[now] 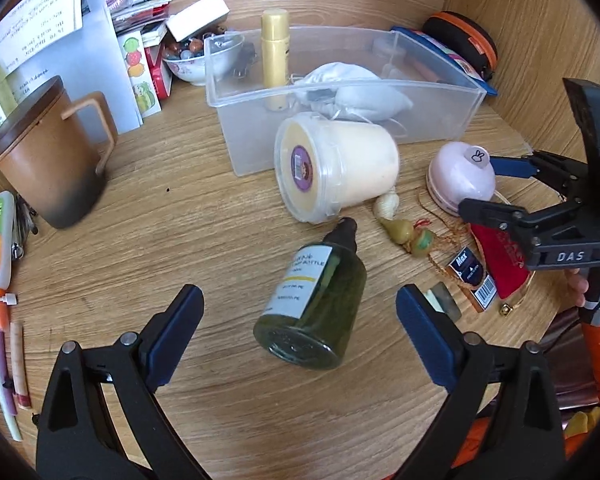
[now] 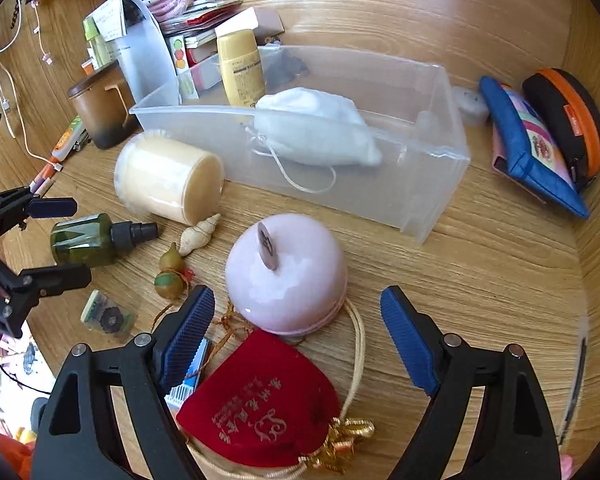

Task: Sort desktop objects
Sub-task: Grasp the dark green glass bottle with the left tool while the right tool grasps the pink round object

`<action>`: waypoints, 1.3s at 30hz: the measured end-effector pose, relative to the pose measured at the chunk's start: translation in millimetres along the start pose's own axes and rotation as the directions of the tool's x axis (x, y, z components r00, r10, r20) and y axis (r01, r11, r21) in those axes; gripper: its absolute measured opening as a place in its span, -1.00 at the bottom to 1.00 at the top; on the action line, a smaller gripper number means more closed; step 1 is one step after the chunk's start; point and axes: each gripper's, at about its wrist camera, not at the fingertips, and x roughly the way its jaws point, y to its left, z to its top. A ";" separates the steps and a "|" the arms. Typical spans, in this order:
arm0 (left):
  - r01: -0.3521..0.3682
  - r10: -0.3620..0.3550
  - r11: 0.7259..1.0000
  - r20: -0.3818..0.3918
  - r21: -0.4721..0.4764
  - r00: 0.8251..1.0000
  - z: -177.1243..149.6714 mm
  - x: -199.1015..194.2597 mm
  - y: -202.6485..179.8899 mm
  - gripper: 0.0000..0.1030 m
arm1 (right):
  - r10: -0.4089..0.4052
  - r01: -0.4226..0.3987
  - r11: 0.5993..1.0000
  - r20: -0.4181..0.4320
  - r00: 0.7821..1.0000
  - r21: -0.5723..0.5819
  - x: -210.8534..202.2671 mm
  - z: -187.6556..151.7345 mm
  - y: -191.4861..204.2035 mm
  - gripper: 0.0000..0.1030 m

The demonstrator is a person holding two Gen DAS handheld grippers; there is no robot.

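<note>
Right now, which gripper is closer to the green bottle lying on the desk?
Left. The left gripper hangs open right over the green bottle, a finger on either side of it. The right gripper is farther away, open above the pink round case.

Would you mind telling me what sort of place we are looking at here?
Most likely a cluttered home desk or wooden alcove: a brown mug, a stack of papers and booklets, charging cables, and a clear plastic bin holding small personal items.
</note>
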 end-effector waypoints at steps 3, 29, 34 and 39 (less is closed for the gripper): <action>0.009 -0.009 1.000 0.004 -0.008 1.000 1.6 1.6 2.9 0.72 | 0.003 -0.003 1.000 0.009 1.000 -0.012 4.3 2.0 2.1 0.61; 0.034 -0.033 0.997 0.020 -0.066 0.999 2.7 14.7 13.0 0.14 | 0.035 -0.036 0.999 0.019 0.999 0.021 10.4 0.4 -6.8 0.21; 0.019 -0.017 0.999 0.034 -0.049 0.999 0.2 11.8 12.1 0.14 | 0.041 -0.042 0.999 0.037 0.998 0.028 3.3 3.1 -8.7 0.21; 0.011 -0.008 0.999 0.072 -0.044 0.997 -1.7 -6.6 10.7 0.12 | 0.053 -0.055 0.998 0.068 0.996 0.037 -9.7 7.5 -11.7 0.21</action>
